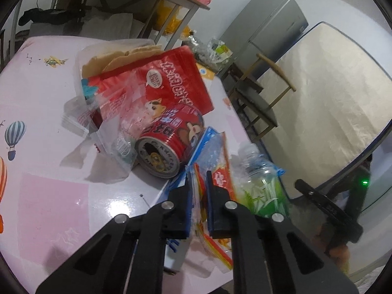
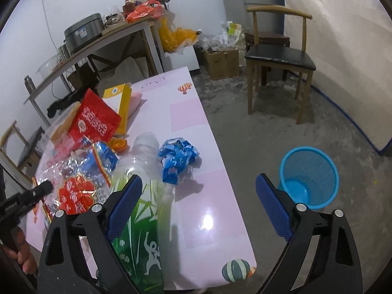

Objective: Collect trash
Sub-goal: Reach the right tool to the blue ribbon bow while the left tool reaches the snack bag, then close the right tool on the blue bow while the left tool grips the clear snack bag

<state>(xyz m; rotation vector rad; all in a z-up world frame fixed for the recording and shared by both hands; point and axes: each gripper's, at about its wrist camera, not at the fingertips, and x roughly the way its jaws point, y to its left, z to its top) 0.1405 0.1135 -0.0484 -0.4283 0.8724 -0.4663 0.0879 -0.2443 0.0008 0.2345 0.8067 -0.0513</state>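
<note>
My left gripper [image 1: 198, 175] is shut on a clear plastic bag with red, orange and blue print [image 1: 215, 169], which lies at the table's edge; the bag also shows in the right wrist view [image 2: 78, 191]. My right gripper [image 2: 198, 183] is open and empty above the pink table [image 2: 208, 196]. A clear bottle with a green label [image 2: 139, 210] lies under its left finger, also seen in the left wrist view [image 1: 263, 183]. A crumpled blue wrapper [image 2: 177, 158] lies mid-table. A red can [image 1: 169, 142] lies on its side beside a red snack bag [image 1: 176, 78].
A blue mesh waste basket [image 2: 310, 176] stands on the floor right of the table. A wooden chair [image 2: 279, 58] stands beyond it. A yellow box [image 2: 120, 103] and orange peel [image 2: 118, 144] sit on the table. A shelf table [image 2: 98, 44] stands behind.
</note>
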